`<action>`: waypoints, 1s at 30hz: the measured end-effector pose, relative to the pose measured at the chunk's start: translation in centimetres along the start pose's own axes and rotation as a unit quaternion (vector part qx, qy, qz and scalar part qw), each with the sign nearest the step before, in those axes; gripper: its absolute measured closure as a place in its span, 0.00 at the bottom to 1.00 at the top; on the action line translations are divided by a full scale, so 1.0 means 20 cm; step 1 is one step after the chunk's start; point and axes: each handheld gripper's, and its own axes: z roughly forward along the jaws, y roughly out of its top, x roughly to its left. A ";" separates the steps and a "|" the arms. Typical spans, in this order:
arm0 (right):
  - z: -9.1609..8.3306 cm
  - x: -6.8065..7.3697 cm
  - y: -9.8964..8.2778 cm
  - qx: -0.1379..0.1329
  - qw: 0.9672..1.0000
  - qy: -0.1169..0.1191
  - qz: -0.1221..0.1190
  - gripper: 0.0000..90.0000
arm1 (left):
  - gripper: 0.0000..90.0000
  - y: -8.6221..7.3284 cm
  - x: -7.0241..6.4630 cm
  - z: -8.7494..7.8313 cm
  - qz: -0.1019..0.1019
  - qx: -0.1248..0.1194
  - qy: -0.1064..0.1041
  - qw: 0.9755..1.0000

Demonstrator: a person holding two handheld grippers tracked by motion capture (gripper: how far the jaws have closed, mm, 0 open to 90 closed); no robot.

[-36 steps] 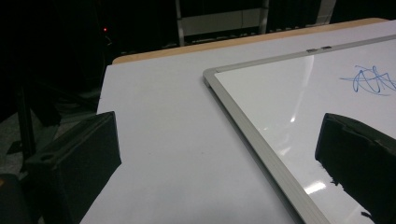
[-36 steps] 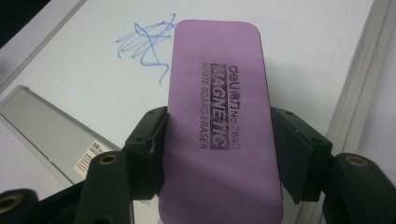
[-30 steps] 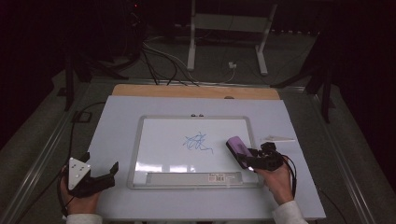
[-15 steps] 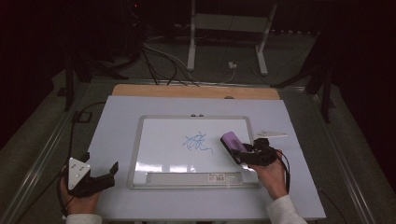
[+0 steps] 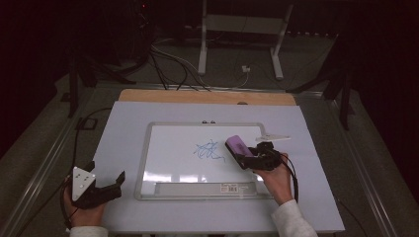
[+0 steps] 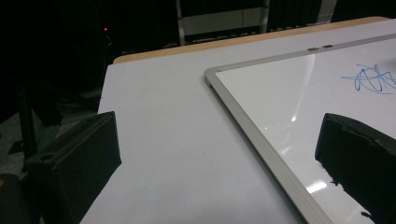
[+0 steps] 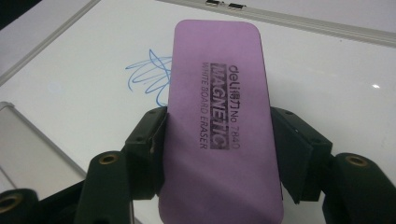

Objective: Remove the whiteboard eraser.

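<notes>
Gripping the purple eraser (image 7: 219, 126) by its long sides just right of the blue scribble (image 5: 208, 149) on the whiteboard (image 5: 168, 153), the right gripper (image 5: 249, 158) looks set to wipe leftward, while the left gripper (image 5: 99, 190) rests open-jawed off the board's left edge.

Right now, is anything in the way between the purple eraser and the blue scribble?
No. The right gripper holds the purple eraser above the whiteboard, beside the blue scribble; just bare board lies between them.

Eraser (image 5: 239, 146) right of scribble (image 5: 209, 149)
</notes>
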 end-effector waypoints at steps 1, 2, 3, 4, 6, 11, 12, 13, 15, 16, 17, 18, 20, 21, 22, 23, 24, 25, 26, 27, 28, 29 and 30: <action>0.02 0.01 0.01 0.002 1.000 -0.002 -0.006 0.45 | 0.01 0.00 0.00 0.00 0.000 0.000 0.000 1.000; 0.02 0.01 0.01 0.002 1.000 -0.002 -0.006 0.45 | 0.01 0.00 0.00 0.00 0.000 0.000 0.000 1.000; 0.03 0.02 0.01 0.003 1.000 -0.004 -0.008 0.45 | 0.01 0.00 0.00 0.00 0.000 0.000 0.000 1.000; 0.04 0.02 0.01 0.003 1.000 -0.005 -0.009 0.45 | 0.01 0.00 0.00 0.00 0.000 0.000 0.000 1.000; 0.05 0.03 0.02 0.004 1.000 -0.006 -0.009 0.45 | 0.01 0.00 0.00 0.00 0.000 0.000 0.000 1.000; 0.10 0.04 0.02 0.008 1.000 -0.012 -0.010 0.45 | 0.01 0.00 0.00 0.00 0.000 0.001 0.000 1.000; 0.12 0.05 0.01 0.011 1.000 -0.016 -0.013 0.45 | 0.01 0.00 0.00 0.00 0.000 0.001 0.001 1.000; 0.13 0.06 0.01 0.013 1.000 -0.018 -0.015 0.45 | 0.01 0.00 0.00 0.00 0.000 0.001 0.001 1.000; 0.13 0.06 0.01 0.015 1.000 -0.021 -0.015 0.45 | 0.01 0.00 0.00 0.00 0.000 0.001 0.001 1.000; 0.14 0.06 0.01 0.017 0.999 -0.023 -0.016 0.45 | 0.01 0.00 0.00 0.00 0.000 0.001 0.001 1.000; 0.15 0.07 0.01 0.018 0.999 -0.026 -0.018 0.45 | 0.01 0.00 0.00 0.00 0.000 0.001 0.001 1.000; 0.16 0.07 0.01 0.020 0.999 -0.029 -0.019 0.45 | 0.01 0.00 0.00 0.00 0.000 0.001 0.001 1.000; 0.18 0.08 0.01 0.023 0.999 -0.036 -0.023 0.45 | 0.01 0.00 0.00 0.00 0.000 0.002 0.001 1.000; 0.18 0.08 0.01 0.025 0.999 -0.039 -0.026 0.45 | 0.01 0.00 0.00 0.00 0.000 0.002 0.000 1.000; 0.19 0.08 0.01 0.028 0.998 -0.044 -0.027 0.45 | 0.01 0.00 0.00 0.00 0.000 0.002 0.000 1.000; 0.20 0.09 0.01 0.031 0.998 -0.049 -0.031 0.45 | 0.01 0.00 0.00 0.00 0.000 0.002 0.000 1.000; 0.22 0.09 0.00 0.037 0.997 -0.057 -0.035 0.45 | 0.01 0.00 0.00 0.00 -0.001 0.002 0.000 1.000; 0.22 0.09 0.00 0.037 0.997 -0.057 -0.035 0.45 | 0.01 0.00 0.00 0.00 0.000 0.002 0.000 1.000; 0.22 0.09 0.00 0.039 0.997 -0.060 -0.037 0.45 | 0.01 0.00 0.00 0.00 0.000 0.002 0.000 1.000; 0.23 0.09 0.00 0.040 0.996 -0.063 -0.040 0.45 | 0.01 0.00 0.00 0.00 0.000 0.002 0.000 1.000; 0.24 0.10 0.00 0.042 0.996 -0.065 -0.042 0.45 | 0.01 0.00 0.00 0.00 0.000 0.002 0.000 1.000; 0.25 0.10 -0.01 0.045 0.996 -0.067 -0.046 0.45 | 0.01 0.00 0.00 0.00 -0.001 0.002 0.000 1.000; 0.25 0.10 -0.01 0.045 0.996 -0.067 -0.046 0.45 | 0.01 0.00 0.00 0.00 -0.001 0.002 0.000 1.000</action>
